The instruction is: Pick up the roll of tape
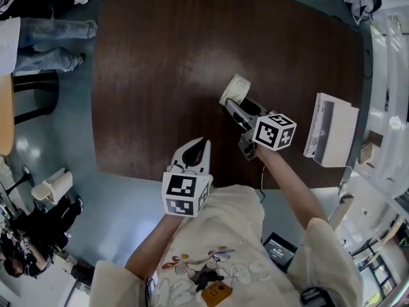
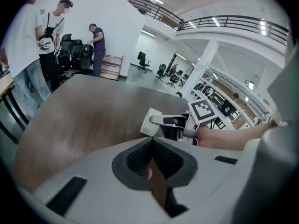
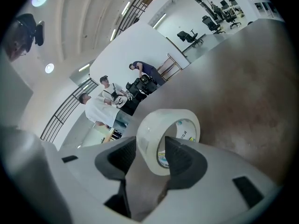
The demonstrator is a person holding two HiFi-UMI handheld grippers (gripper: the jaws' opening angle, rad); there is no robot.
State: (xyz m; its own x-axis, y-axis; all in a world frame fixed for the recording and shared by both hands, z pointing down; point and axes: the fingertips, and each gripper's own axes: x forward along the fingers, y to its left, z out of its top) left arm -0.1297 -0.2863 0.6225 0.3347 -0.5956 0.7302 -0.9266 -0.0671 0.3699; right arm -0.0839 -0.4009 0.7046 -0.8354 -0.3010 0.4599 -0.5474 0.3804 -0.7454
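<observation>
Roll of tape [image 1: 235, 89] on edge, right of bench [image 1: 140, 75] centre, straight ahead of right gripper [image 1: 231, 107]. Jaws grasp its wall: one inside core, one outside. Left gripper [image 1: 198, 147] clenched, empty, by near edge, farther off.

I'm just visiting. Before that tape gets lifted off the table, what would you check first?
1. Right gripper straddles the wall of the roll of tape, one jaw outside, one in the hole: ok.
2. Jaws shut on that wall: ok.
3. Roll already off the table: cannot tell.
4. Left gripper shut, empty, off to the side: ok.
5. White box well apart from the roll: ok.
</observation>
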